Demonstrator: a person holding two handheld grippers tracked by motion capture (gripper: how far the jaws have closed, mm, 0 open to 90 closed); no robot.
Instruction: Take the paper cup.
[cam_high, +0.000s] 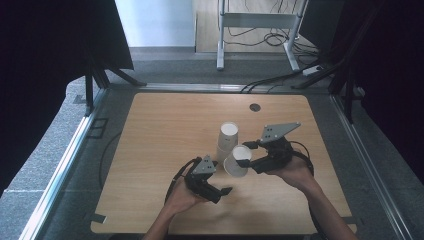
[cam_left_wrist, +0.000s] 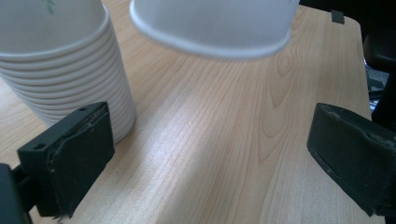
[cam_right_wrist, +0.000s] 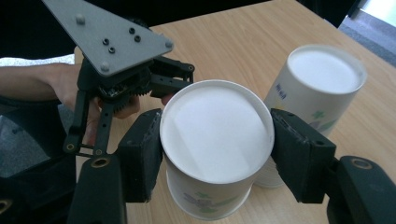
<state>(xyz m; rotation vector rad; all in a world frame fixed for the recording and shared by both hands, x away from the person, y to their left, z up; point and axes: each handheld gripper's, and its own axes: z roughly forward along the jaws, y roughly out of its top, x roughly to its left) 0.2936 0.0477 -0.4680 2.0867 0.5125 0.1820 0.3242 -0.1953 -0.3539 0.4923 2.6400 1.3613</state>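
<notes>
The right tongs (cam_right_wrist: 217, 154) pinch a single paper cup (cam_right_wrist: 215, 144) by its side walls, upside down and tilted, just beside the stack of cups (cam_high: 228, 141) mid-worktop (cam_high: 150, 145). It looks light and thin-walled, easily crushed, so a gentle squeeze near the stiffer base suits. The left tongs (cam_left_wrist: 210, 154) gape empty, near the stack. Green markings are unreadable.

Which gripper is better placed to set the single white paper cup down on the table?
Right: the right gripper already clamps the single white paper cup, while the left gripper is open and empty.
</notes>
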